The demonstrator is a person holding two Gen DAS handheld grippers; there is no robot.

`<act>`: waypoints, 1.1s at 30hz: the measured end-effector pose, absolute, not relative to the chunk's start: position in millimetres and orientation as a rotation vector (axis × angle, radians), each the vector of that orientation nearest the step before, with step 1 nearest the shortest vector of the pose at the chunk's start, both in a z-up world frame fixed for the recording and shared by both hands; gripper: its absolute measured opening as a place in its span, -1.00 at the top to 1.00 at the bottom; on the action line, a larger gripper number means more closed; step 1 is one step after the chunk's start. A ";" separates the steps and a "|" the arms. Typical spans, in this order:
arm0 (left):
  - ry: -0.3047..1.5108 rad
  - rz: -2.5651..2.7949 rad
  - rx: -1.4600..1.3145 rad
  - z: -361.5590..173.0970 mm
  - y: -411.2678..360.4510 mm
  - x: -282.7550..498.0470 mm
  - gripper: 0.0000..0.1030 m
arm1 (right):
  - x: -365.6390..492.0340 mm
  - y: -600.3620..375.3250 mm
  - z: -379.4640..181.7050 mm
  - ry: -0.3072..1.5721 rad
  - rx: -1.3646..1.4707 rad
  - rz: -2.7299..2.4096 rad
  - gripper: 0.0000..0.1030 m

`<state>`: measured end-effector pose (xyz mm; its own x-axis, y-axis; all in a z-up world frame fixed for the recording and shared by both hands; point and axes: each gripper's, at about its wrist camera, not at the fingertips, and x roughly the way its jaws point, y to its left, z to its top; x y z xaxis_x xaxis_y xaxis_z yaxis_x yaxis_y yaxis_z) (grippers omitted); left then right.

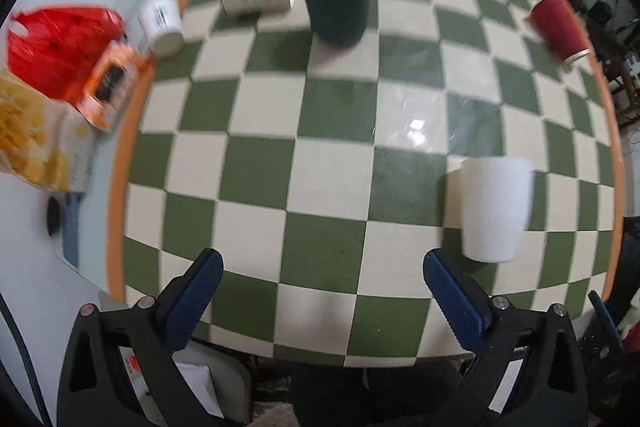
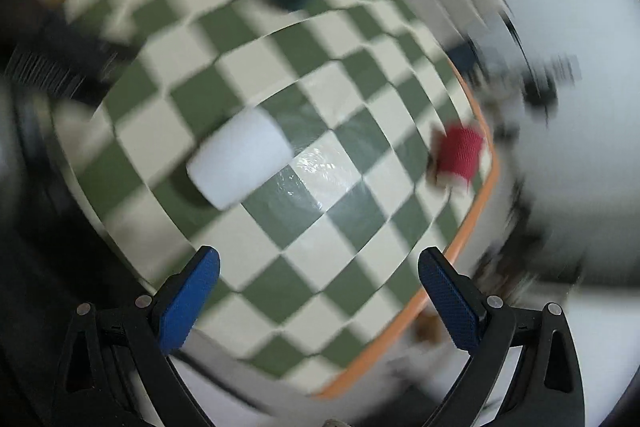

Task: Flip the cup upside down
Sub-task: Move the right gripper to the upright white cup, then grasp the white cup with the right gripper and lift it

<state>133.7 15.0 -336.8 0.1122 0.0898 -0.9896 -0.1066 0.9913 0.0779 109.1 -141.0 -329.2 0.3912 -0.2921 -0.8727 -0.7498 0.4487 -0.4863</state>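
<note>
Both grippers hover over the checkered bench, fingers spread, holding nothing

The white cup (image 1: 494, 209) stands on its rim near the bench's (image 1: 256, 163) right side, orange edge just beyond; open checks lie ahead up to the dark green cup (image 1: 338, 1). The left gripper (image 1: 322, 293) sits low by the near edge, the right gripper (image 2: 320, 291) is tilted, its view blurred; the red cup (image 2: 458, 157) is near the edge

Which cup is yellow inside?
The dark green cup at the far side of the checkered table. It stands mouth up, showing yellow inside; the other cups are white or red.
</note>
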 end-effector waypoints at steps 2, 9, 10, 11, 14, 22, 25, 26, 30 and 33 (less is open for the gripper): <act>1.501 0.153 -0.039 -362.0 18.8 138.4 -0.99 | 102.0 -124.7 -357.8 1.118 -1.356 0.477 -0.97; 1.582 0.203 -0.107 -408.8 36.4 141.3 -0.99 | 74.9 -105.4 -434.3 0.770 -1.999 0.759 -0.96; 1.589 0.210 -0.113 -413.1 39.3 140.8 -1.00 | 68.3 -108.8 -444.7 0.692 -2.104 0.825 -0.96; 1.595 0.217 -0.124 -417.0 42.6 140.0 -1.00 | 63.5 -110.6 -453.8 0.632 -2.181 0.872 -0.96; 1.604 0.244 -0.145 -425.1 50.3 137.0 -1.00 | 52.6 -123.2 -478.0 0.435 -2.404 1.002 -0.96; 1.611 0.274 -0.169 -435.8 63.8 130.7 -1.00 | 46.4 -133.2 -512.4 0.100 -2.679 1.174 -0.96; 1.611 0.276 -0.173 -437.7 68.9 129.0 -1.00 | 52.0 -136.3 -521.4 0.064 -2.730 1.202 -0.89; 1.611 0.277 -0.171 -438.0 69.8 128.8 -1.00 | 54.6 -137.1 -524.0 0.058 -2.744 1.206 -0.87; 1.606 0.279 -0.161 -437.3 67.8 130.2 -1.00 | 62.1 -142.9 -532.3 0.034 -2.782 1.220 -0.74; 1.602 0.275 -0.156 -437.7 64.2 129.3 -1.00 | 63.7 -140.6 -535.7 0.046 -2.783 1.226 -0.62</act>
<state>129.3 64.2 -437.7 -0.0527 0.0683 -0.9963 -0.2680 0.9601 0.0800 63.7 -140.6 -535.7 0.6753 0.0127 -0.7374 -0.0678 -0.9946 -0.0792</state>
